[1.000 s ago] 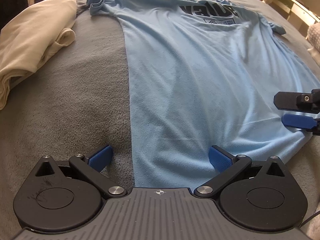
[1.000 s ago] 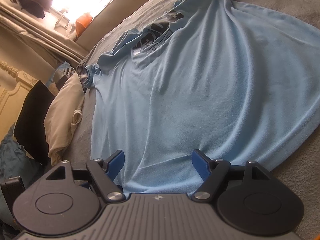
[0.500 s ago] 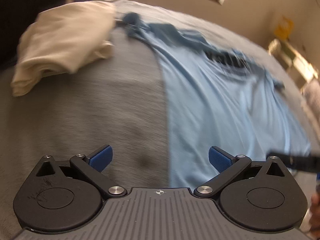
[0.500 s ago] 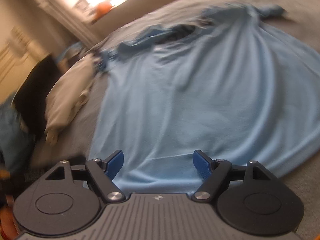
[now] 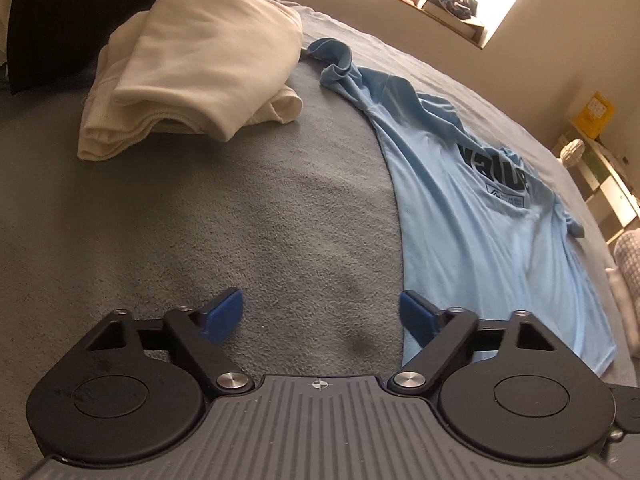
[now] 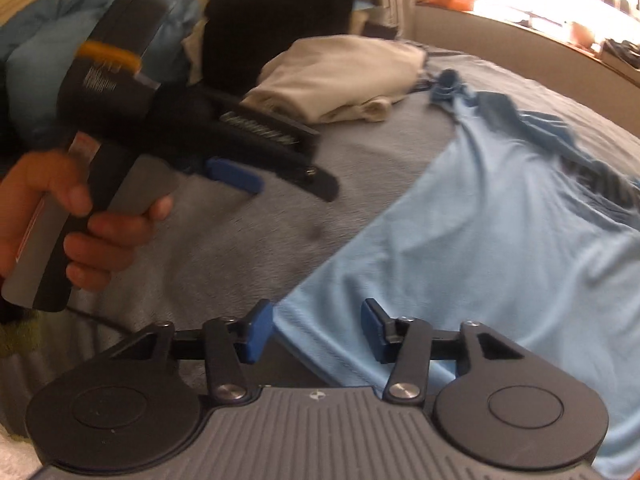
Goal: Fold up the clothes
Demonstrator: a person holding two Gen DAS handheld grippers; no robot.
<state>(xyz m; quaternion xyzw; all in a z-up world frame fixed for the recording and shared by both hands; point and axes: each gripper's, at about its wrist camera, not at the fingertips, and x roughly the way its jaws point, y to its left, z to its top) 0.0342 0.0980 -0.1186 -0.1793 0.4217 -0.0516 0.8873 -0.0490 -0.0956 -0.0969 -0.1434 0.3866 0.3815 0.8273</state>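
Note:
A light blue T-shirt (image 5: 480, 220) with dark print lies flat on the grey blanket (image 5: 240, 208). My left gripper (image 5: 320, 316) hovers low over bare blanket, its jaws closing with nothing between them; its right finger (image 5: 416, 314) sits at the shirt's left edge near the hem. In the right wrist view a hand holds that left gripper (image 6: 280, 178) just above the blanket. My right gripper (image 6: 316, 332) is closing too, with the corner of the T-shirt (image 6: 480, 248) hem lying between its pads, which do not press on it.
A folded cream garment (image 5: 192, 76) lies on the blanket beyond the left gripper, with a black garment (image 6: 276, 20) and blue bedding (image 6: 36, 56) behind it. A window sill (image 5: 440, 12) runs along the back. Shelving (image 5: 600, 184) stands at the right.
Both views have swung left. The left gripper slid off the shirt to its left edge and narrowed slightly. The right gripper moved to the hem corner, its jaws narrowing; the left gripper now shows in its view.

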